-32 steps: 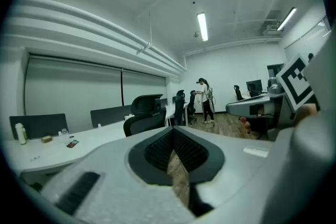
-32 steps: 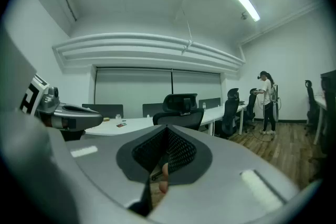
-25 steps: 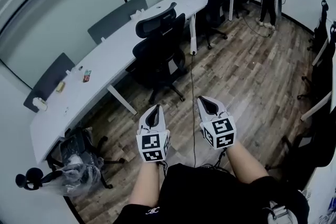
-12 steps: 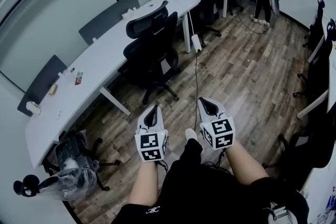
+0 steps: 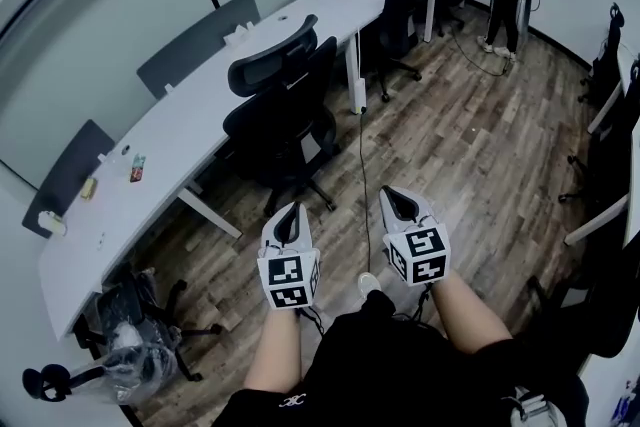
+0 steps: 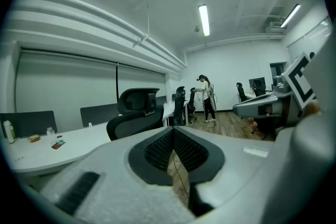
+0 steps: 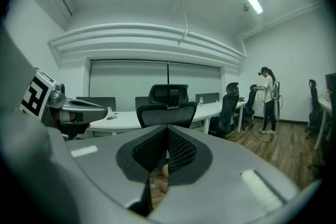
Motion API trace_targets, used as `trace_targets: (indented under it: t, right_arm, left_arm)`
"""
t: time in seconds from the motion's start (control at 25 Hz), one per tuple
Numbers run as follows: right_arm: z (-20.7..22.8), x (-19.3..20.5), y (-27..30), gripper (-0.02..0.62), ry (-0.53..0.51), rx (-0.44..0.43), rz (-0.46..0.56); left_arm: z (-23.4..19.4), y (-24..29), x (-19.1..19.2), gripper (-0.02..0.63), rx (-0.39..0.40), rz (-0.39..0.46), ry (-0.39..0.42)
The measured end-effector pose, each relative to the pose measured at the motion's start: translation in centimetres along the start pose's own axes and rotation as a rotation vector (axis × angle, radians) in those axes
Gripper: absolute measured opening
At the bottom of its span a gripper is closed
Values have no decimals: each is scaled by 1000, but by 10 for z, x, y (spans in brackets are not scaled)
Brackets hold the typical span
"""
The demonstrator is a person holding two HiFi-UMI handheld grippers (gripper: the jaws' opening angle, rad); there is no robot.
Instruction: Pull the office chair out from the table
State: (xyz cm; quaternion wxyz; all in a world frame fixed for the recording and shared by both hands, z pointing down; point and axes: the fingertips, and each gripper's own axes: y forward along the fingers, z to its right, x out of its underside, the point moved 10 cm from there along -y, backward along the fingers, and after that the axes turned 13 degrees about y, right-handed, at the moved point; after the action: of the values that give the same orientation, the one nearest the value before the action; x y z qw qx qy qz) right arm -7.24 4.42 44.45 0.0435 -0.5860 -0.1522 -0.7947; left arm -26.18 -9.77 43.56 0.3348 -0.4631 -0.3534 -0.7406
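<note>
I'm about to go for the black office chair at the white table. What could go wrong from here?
1. A cable runs along the floor between you and the office chair. Your feet or the chair's casters could snag it when the chair rolls back.
2. The left gripper and right gripper are both shut and empty. Unless opened first, they would likely bump the backrest instead of gripping it.

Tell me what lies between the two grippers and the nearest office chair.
Only bare wood floor, crossed by a thin black cable; the head view shows this.
</note>
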Motion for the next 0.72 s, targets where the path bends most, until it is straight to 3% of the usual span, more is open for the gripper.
trace_targets:
  t: [0.4,0.72]
  right_arm:
    - [48,-42,98,9,-46,-22,-41]
    - [71,-68,162,9,-81,-71,-48]
  left_arm:
    - [-40,111,-14,8,-42,-12,-25]
    - [-68,166,-19,8,-98,-31,-18]
